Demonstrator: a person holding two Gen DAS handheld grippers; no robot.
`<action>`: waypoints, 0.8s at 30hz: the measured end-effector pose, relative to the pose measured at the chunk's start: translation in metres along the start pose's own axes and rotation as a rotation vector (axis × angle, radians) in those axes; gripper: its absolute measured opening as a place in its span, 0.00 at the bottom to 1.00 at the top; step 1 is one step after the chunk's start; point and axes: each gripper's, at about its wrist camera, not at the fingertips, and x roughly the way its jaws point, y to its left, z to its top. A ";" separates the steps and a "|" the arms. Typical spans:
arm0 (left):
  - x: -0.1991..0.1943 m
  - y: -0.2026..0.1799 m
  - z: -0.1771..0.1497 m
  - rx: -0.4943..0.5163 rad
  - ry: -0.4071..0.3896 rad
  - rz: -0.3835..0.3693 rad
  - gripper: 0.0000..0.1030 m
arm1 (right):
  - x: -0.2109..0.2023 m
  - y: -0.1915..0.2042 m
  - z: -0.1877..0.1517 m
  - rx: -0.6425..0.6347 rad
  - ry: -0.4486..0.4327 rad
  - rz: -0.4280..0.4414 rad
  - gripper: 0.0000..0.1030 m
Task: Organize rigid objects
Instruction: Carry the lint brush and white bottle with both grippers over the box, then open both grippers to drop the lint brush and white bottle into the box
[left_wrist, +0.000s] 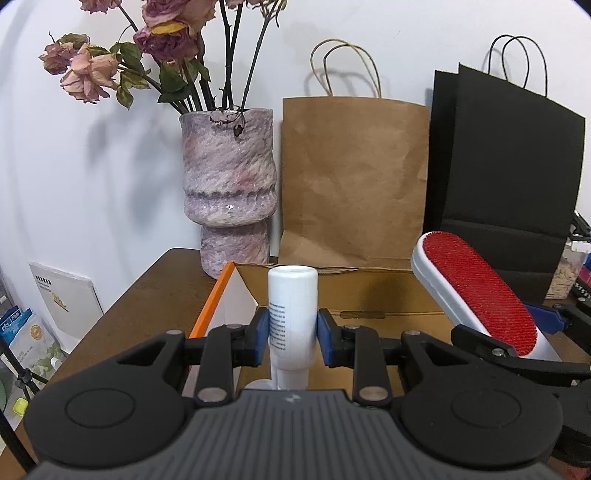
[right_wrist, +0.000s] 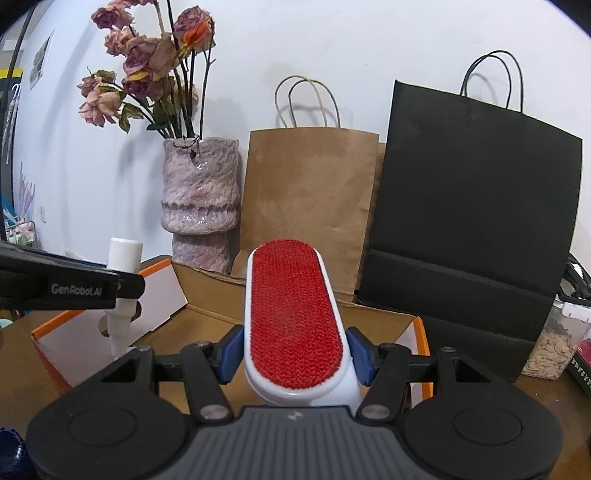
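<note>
Both sets of tongs sit right under their cameras, each carrying something above the open cardboard box with orange edges (right_wrist: 406, 325), which is the landmark for everything else. That box rests on the brown wooden table (left_wrist: 147, 295), flaps folded outward, with the black paper bag (right_wrist: 476, 206) and the brown paper bag (right_wrist: 306, 203) standing just behind it and the mottled pink ceramic vase of dried roses (left_wrist: 229, 184) behind its left corner.

Right tongs (right_wrist: 295, 356) are clamped on the white lint brush with a red bristle face (right_wrist: 293, 317), pads pressing its lower sides, head tilted up and away over the box's middle. Left tongs (left_wrist: 291, 334) are squeezed tight on the white cylindrical plastic bottle (left_wrist: 291, 302), held upright over the box's left side, its narrow neck hanging below the pads.

My reading is that both items are being carried in for placing inside the box. To do it well, lower each until it nearly rests on the box floor before letting go, keep the two tools well apart, and clear the raised left flap. Laying the brush flat and the bottle beside it should stop the bottle toppling or rolling.
</note>
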 end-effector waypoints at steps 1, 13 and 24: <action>0.003 0.000 0.001 0.001 0.001 0.003 0.28 | 0.003 0.000 0.000 -0.003 0.003 0.000 0.56; 0.028 -0.001 0.002 0.040 0.034 0.016 0.28 | 0.023 0.000 0.000 -0.035 0.031 0.004 0.56; 0.019 -0.003 -0.001 0.080 -0.008 0.082 0.98 | 0.012 -0.005 0.002 -0.008 0.012 0.009 0.97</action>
